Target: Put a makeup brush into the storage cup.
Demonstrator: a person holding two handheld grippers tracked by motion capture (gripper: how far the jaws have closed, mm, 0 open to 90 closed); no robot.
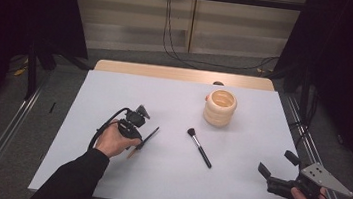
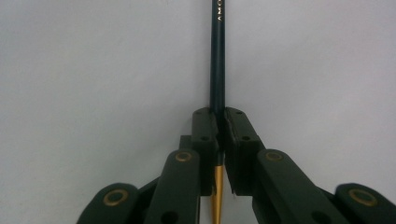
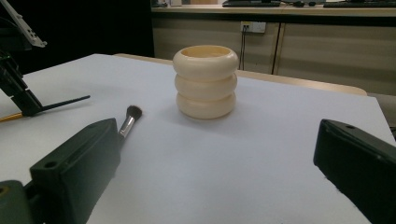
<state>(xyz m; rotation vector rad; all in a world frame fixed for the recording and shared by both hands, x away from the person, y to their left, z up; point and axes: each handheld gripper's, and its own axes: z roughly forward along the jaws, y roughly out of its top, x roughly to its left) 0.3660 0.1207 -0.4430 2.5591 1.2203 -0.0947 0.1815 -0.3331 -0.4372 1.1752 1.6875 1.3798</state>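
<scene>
Left tool [image 1: 146, 137] clamped shut; right tool [image 1: 277, 167] gaping, held low.

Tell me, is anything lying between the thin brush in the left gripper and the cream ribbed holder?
Nothing visible does. The left gripper is shut on the thin brush, and bare table runs from it to the holder. The makeup brush lies nearer the person, off that line.

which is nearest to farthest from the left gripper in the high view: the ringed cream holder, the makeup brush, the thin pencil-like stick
1. thin stick, clamped in the left gripper.
2. makeup brush, mid-table to its right.
3. ringed cream holder, farther back and right.
</scene>
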